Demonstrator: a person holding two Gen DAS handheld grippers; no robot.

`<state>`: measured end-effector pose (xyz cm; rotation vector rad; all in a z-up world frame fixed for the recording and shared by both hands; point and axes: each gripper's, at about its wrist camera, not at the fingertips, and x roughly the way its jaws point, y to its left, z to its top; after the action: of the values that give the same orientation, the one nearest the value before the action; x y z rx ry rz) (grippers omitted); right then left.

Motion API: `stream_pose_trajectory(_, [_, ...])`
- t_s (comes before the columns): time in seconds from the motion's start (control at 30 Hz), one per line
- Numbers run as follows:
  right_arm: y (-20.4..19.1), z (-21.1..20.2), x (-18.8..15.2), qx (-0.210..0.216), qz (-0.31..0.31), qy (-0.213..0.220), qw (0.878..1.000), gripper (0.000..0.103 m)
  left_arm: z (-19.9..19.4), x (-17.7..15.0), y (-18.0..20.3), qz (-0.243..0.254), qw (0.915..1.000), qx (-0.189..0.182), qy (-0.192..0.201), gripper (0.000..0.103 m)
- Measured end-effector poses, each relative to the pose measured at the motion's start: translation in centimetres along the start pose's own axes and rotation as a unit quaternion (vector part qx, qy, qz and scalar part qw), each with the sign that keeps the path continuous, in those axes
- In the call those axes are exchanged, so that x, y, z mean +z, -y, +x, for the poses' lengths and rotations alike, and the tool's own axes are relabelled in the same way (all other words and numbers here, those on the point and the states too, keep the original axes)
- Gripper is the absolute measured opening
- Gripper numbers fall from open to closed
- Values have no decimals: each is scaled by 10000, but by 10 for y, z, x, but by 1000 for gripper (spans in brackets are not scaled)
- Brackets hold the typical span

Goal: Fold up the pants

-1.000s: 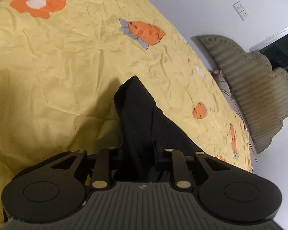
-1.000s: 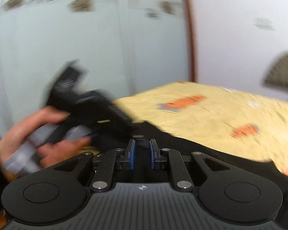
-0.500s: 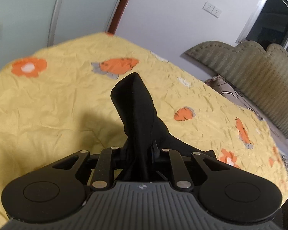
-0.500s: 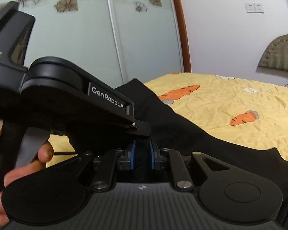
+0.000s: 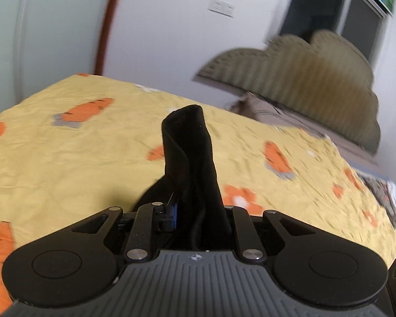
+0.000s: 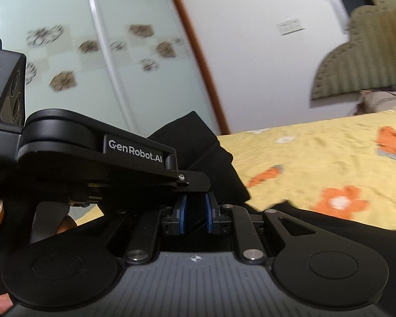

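Left gripper (image 5: 195, 211) clamped on black pants (image 5: 190, 155), fabric upright at frame centre above bed (image 5: 66, 163). Right gripper (image 6: 195, 215) pinching pants (image 6: 213, 158) lower centre. Judgement: keep both grips level, edges aligned, lower evenly onto bed.

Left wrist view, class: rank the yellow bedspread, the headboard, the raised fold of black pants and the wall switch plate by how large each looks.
1. Yellow bedspread, by far the largest.
2. Headboard.
3. Black pants; these sit nearest the camera, so they look bigger than they truly are.
4. Wall switch plate, the smallest.
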<state>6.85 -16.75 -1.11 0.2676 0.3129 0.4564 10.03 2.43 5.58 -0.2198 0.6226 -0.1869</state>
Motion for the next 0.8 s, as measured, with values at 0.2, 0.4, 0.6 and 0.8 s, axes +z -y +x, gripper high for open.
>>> stream_pose_trajectory(0.2, [56, -54, -4, -347, 588, 270, 9973, 15, 17, -24, 78, 621, 9975, -292, -182, 21])
stream_pose_trajectory(0.4, [107, -95, -17, -938, 1027, 363, 9896, 15, 48, -55, 146, 1131, 9898, -625, -596, 22])
stream_pose_trajectory(0.6, [148, -116, -32, -1273, 1545, 314, 9793, 15, 78, -81, 188, 1394, 9828, -725, -967, 22])
stream_pose_trajectory(0.8, [165, -126, -38, -1490, 1694, 268, 9738, 15, 88, -97, 211, 1573, 9784, -767, -1104, 22])
